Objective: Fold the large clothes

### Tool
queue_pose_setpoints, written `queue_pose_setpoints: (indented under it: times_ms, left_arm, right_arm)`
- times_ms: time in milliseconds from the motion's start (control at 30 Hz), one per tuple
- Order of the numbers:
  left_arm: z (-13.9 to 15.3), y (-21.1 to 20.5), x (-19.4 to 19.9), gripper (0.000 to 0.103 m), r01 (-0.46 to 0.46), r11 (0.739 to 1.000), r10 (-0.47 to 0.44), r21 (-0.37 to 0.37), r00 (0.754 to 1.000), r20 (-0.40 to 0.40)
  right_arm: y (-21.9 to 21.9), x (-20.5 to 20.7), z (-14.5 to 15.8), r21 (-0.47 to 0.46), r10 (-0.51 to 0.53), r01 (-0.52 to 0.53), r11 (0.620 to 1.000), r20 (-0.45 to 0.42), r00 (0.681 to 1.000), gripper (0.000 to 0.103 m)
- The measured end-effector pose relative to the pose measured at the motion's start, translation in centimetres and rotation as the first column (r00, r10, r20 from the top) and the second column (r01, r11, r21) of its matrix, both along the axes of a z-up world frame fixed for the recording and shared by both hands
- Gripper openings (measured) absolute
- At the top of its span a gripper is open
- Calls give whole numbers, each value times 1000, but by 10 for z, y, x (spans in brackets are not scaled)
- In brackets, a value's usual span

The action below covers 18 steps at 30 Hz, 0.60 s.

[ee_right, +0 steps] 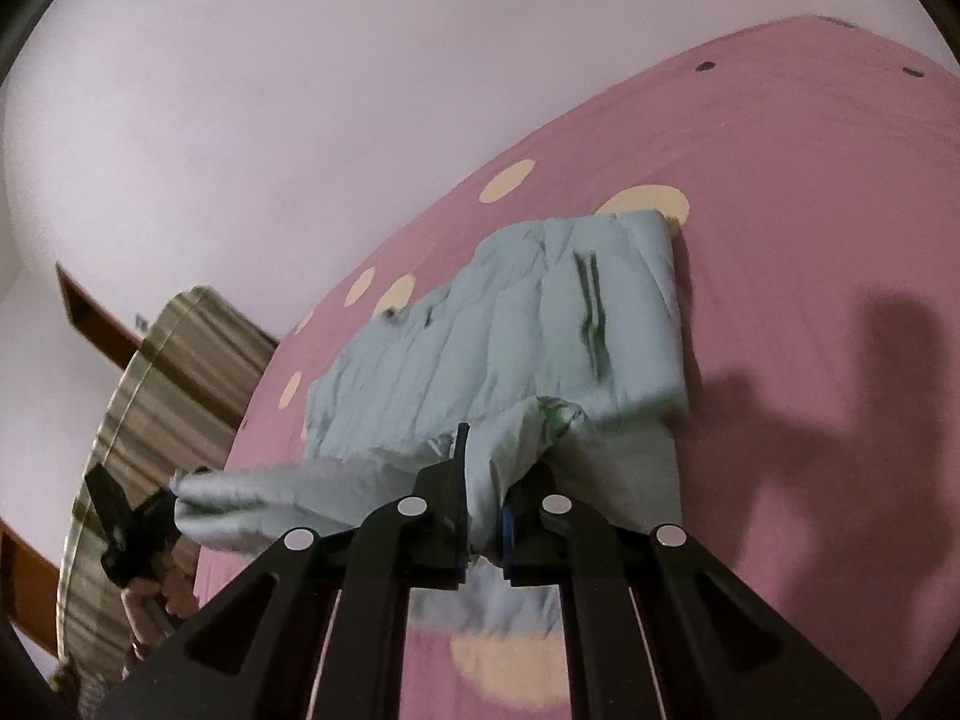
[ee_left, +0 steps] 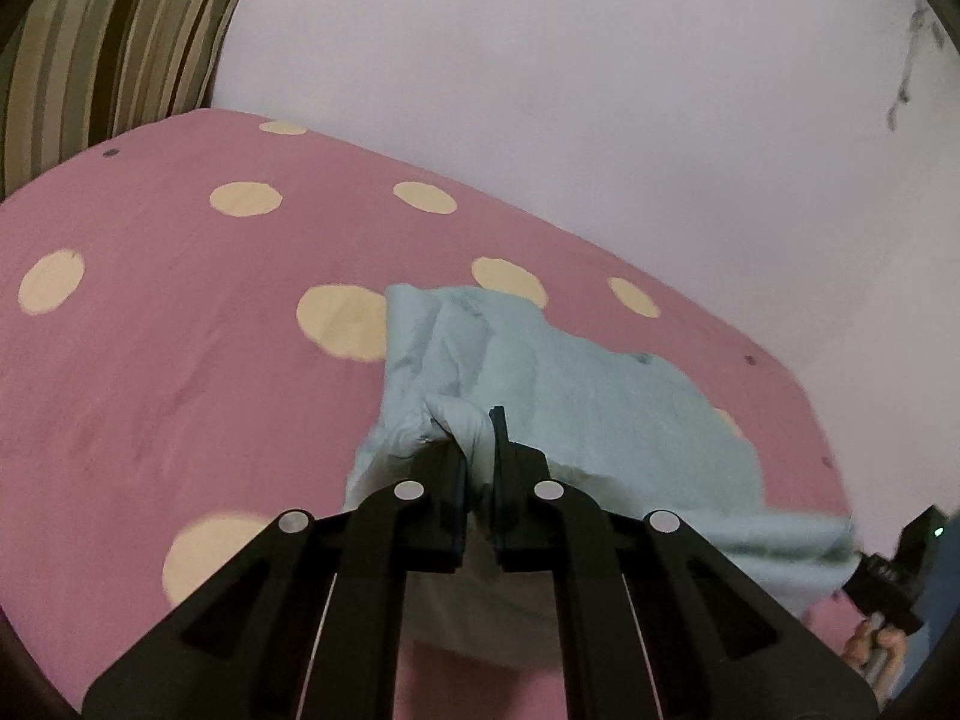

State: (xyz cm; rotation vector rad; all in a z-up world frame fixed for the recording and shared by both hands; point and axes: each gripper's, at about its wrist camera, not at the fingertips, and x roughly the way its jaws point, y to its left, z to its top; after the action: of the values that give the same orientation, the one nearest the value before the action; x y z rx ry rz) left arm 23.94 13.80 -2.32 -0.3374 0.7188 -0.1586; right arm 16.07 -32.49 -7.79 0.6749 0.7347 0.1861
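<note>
A pale blue garment lies partly folded on a pink bed sheet with cream dots. My left gripper is shut on a bunched edge of the garment and holds it above the sheet. In the right wrist view the same garment shows dark green stripes. My right gripper is shut on another bunch of its near edge. The fabric between the two grippers hangs stretched. The right gripper shows at the lower right of the left view, and the left gripper at the lower left of the right view.
A plain white wall runs along the bed's far side. A striped pillow or cushion stands at the bed's end, also in the right view. A brown wooden edge is beside it. Hand shadows fall on the sheet.
</note>
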Motion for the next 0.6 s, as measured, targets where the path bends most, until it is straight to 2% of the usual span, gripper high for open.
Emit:
queue_pose_setpoints:
  times_ms: [100, 200, 333, 500, 567, 600]
  left_arm:
    - [-17, -10, 43, 6, -7, 998, 9, 55, 1000, -21]
    - [-40, -15, 75, 6, 1, 997, 4, 78, 998, -62]
    - [-70, -18, 98, 6, 21, 995, -8, 100, 992, -122]
    - [-84, -18, 105, 6, 54, 993, -38, 109, 990, -139]
    - [-81, -16, 102, 13, 57, 993, -44, 102, 991, -128]
    - [-78, -14, 100, 22, 62, 994, -51, 89, 991, -122]
  right_arm:
    - [-8, 42, -12, 1, -20, 20, 1000, -36, 999, 7]
    - [-16, 74, -30, 2, -40, 41, 999, -83, 996, 7]
    - [-19, 98, -54, -11, -42, 41, 999, -144, 989, 7]
    - [-18, 100, -59, -18, -33, 31, 999, -140, 990, 9]
    - [-20, 100, -55, -17, -31, 29, 999, -127, 991, 15]
    - [-21, 96, -50, -16, -26, 25, 1000, -110, 994, 23]
